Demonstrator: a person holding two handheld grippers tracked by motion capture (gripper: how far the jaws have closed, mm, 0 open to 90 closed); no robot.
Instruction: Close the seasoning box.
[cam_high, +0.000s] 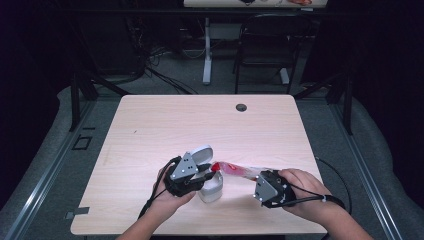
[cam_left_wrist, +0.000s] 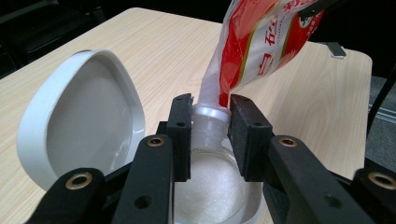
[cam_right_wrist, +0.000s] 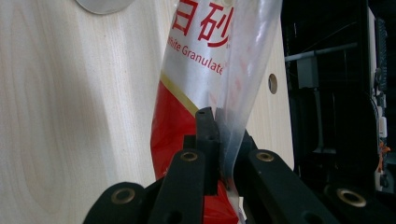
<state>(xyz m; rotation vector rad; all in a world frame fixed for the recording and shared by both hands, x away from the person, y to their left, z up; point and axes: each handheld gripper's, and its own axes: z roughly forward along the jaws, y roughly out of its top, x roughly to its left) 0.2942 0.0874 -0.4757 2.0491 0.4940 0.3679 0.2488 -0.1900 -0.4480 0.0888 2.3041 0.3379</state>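
On the pale wood table (cam_high: 150, 130), the left gripper (cam_left_wrist: 210, 135) clamps the white plastic hinged-lid jar (cam_left_wrist: 219, 196); the right gripper (cam_right_wrist: 217, 140), pinching the red-and-clear sugar bag (cam_right_wrist: 201, 70), should keep its spout directly over the jar.

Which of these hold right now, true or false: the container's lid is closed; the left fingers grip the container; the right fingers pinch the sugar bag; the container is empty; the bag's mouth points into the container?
1. The lid is closed. False: it is flipped open, standing up beside the opening.
2. The left gripper has its fingers on the white container. True: they clamp its neck from both sides.
3. The right gripper pinches the sugar bag. True: the film is caught between its fingers.
4. The container is empty. False: white granules lie inside.
5. The bag's mouth points into the container. True: its clear end meets the neck.
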